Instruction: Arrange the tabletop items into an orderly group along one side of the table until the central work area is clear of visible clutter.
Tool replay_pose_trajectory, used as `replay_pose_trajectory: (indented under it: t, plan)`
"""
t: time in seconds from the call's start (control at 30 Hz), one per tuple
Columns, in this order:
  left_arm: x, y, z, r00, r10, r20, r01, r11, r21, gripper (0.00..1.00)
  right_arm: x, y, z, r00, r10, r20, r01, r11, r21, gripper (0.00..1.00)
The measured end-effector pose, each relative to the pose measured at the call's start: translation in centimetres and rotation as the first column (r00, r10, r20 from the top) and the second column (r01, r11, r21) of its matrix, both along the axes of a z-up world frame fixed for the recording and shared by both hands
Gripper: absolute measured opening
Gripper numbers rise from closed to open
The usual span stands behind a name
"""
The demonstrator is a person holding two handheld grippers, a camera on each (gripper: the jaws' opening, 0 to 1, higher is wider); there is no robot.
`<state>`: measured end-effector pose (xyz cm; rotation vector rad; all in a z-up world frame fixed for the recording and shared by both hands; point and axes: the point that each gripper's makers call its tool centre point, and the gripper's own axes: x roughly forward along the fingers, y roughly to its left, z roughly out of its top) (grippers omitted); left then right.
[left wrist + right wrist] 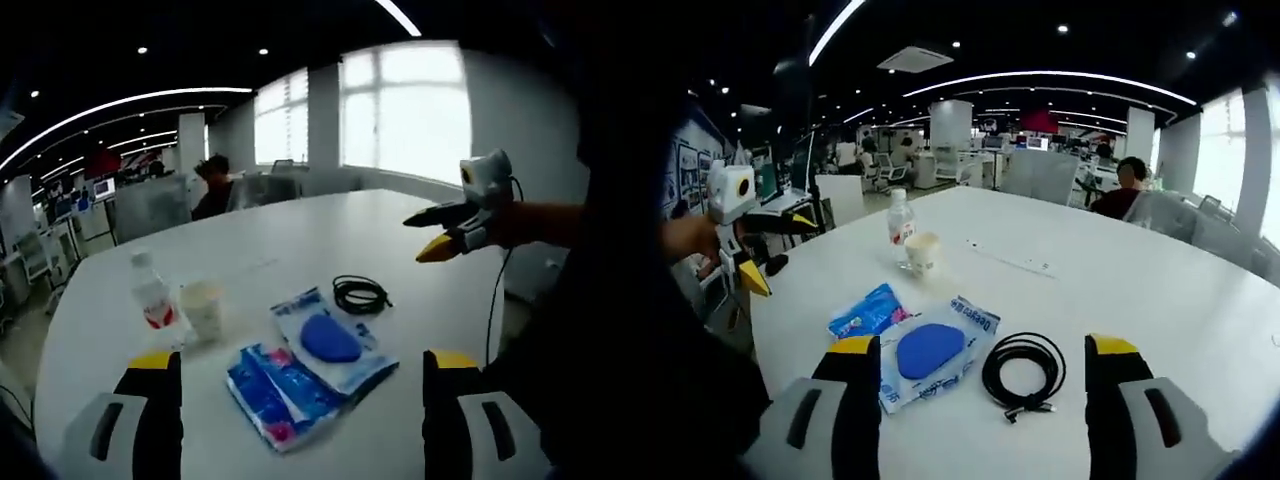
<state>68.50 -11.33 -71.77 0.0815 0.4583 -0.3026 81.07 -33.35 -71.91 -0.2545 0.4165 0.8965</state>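
On the white table [300, 225] lie a clear packet holding a blue pad [332, 340], a second blue packet [275, 392] partly under it, and a coiled black cable [360, 294]. A paper cup [203, 308] and a small water bottle [152, 295] stand side by side. My left gripper [302, 360] is open above the packets, holding nothing. The right gripper [440, 232] hovers open at the table's right. In the right gripper view, my right gripper [983, 345] is open above the cable [1025, 372] and the pad packet [932, 350]. Past these are the second packet [870, 310], cup [923, 253] and bottle [901, 228]. The left gripper [765, 250] hangs open at the left.
The table [1160, 290] is large and rounded, with a thin pale strip [1010, 262] lying past the cup. A person [1125, 190] sits at the far side beside chairs [255, 190]. Office desks and screens stand beyond.
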Motion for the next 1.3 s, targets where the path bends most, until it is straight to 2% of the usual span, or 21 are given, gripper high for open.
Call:
replay_pose_trajectory:
  t: [0.17, 0.4, 0.53, 0.6, 0.73, 0.83, 0.93, 1.03, 1.17, 1.23, 1.3]
  plan:
    - [0.0, -0.6, -0.2, 1.0, -0.009, 0.003, 0.009, 1.0, 0.001, 0.96, -0.7, -1.9, -0.9, 0.999, -0.049, -0.023, 0.05, 0.999, 0.012, 0.82]
    - [-0.5, -2.0, -0.8, 0.999, -0.047, -0.013, 0.048, 0.999, 0.008, 0.97, -1.0, -4.2, -2.0, 0.993, -0.107, -0.054, 0.108, 0.994, 0.01, 0.83]
    - [-0.6, -2.2, -1.0, 0.999, -0.045, -0.023, 0.045, 0.999, 0.006, 0.97, -0.7, -5.6, -1.6, 0.991, -0.125, -0.042, 0.125, 0.992, -0.003, 0.84]
    - [-0.5, -2.0, -0.8, 0.999, -0.032, -0.024, 0.032, 0.999, 0.0, 0.98, -0.3, -6.1, -1.0, 0.993, -0.115, -0.014, 0.115, 0.993, -0.003, 0.84]
    - [-0.2, -1.5, -0.6, 1.0, -0.012, -0.018, 0.012, 1.0, 0.007, 0.99, 0.3, -6.8, -1.1, 0.994, -0.107, -0.017, 0.107, 0.994, -0.015, 0.86]
    - [-0.1, -1.0, -0.4, 1.0, 0.012, -0.012, -0.012, 1.0, 0.013, 0.97, 0.4, -6.7, -1.7, 0.995, -0.096, -0.028, 0.095, 0.995, -0.036, 0.86]
    - [-0.1, -1.3, -0.6, 1.0, 0.007, -0.011, -0.007, 1.0, 0.015, 0.91, 0.4, -6.2, -1.9, 0.996, -0.08, -0.026, 0.079, 0.996, -0.05, 0.83]
    - [-0.3, -2.3, -1.0, 1.0, -0.004, -0.018, 0.004, 1.0, 0.008, 0.89, 0.3, -5.3, -2.2, 0.998, -0.045, -0.045, 0.043, 0.998, -0.049, 0.82]
    - [-0.6, -4.2, -2.7, 0.998, -0.006, -0.066, 0.006, 1.0, -0.006, 0.79, 0.5, -3.8, -2.2, 0.999, 0.029, -0.044, -0.032, 0.997, -0.065, 0.77]
    - [-0.6, -5.3, -3.2, 0.997, -0.007, -0.072, 0.005, 1.0, -0.026, 0.79, 0.7, -3.2, -2.2, 0.997, 0.05, -0.057, -0.053, 0.997, -0.061, 0.77]
    - [-0.6, -6.4, -3.6, 0.996, 0.007, -0.09, -0.014, 0.997, -0.074, 0.79, 0.9, -2.3, -1.9, 0.995, 0.076, -0.06, -0.079, 0.996, -0.044, 0.77]
